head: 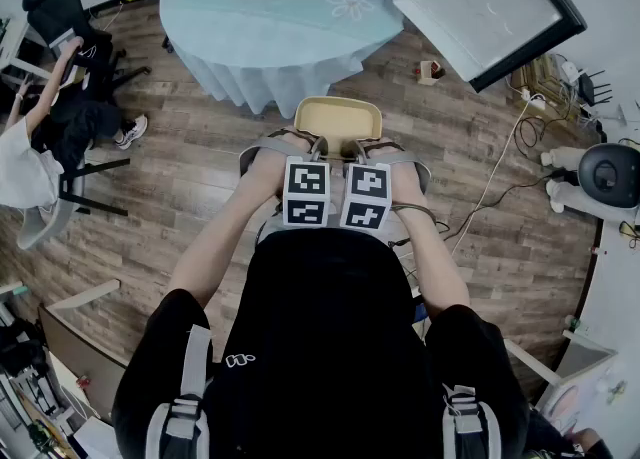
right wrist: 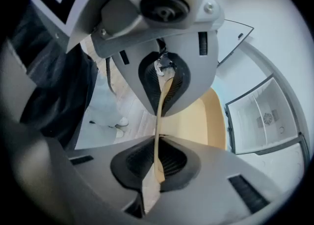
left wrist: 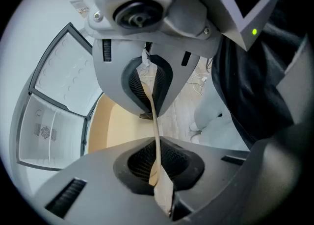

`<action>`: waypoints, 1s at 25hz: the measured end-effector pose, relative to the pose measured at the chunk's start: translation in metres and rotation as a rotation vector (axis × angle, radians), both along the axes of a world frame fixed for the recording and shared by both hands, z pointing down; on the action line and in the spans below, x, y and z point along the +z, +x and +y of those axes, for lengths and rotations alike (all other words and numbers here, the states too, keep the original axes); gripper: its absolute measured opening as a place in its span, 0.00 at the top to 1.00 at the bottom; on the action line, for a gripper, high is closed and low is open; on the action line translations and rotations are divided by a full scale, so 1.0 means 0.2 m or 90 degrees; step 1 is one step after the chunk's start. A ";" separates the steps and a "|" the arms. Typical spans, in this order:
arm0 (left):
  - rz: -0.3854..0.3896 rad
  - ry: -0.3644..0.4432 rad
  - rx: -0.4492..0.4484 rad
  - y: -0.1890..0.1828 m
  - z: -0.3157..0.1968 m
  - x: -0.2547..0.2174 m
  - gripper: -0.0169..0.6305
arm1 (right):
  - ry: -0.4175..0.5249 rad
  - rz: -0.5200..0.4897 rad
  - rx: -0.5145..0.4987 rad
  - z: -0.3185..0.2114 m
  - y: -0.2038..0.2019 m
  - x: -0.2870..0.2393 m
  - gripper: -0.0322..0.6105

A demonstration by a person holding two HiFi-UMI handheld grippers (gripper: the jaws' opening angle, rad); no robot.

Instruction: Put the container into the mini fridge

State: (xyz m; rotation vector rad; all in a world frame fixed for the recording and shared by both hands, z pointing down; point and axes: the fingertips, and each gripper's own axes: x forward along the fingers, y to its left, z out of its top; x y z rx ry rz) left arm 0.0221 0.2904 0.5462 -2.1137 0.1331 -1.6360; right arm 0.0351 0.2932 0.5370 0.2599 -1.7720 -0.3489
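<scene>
My left gripper (head: pixel 318 147) and right gripper (head: pixel 358 150) each pinch, nearly closed, the thin near rim of the yellow container (head: pixel 338 119), held clear above the floor (head: pixel 190 162); I judge it light, stiff and smooth, best carried two-handed by that rim.

round table (head: pixel 270 37), pale-blue cloth | seated person (head: pixel 30 152) at left edge | white cable (head: pixel 490 182) on wooden floor (head: pixel 180 182)

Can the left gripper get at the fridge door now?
Probably not: the left gripper is shut on the container, as is the right gripper; neither is free for the fridge door.
</scene>
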 end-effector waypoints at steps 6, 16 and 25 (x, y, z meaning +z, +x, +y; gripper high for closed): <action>-0.001 -0.009 -0.006 0.03 0.04 0.01 0.94 | -0.011 0.009 -0.018 0.04 0.04 0.01 0.94; -0.016 0.006 -0.020 -0.01 0.04 0.00 0.94 | 0.011 -0.013 -0.019 0.03 -0.01 0.00 0.93; -0.015 0.021 -0.023 -0.02 0.00 -0.04 0.94 | 0.010 -0.039 -0.007 -0.01 -0.01 -0.03 0.93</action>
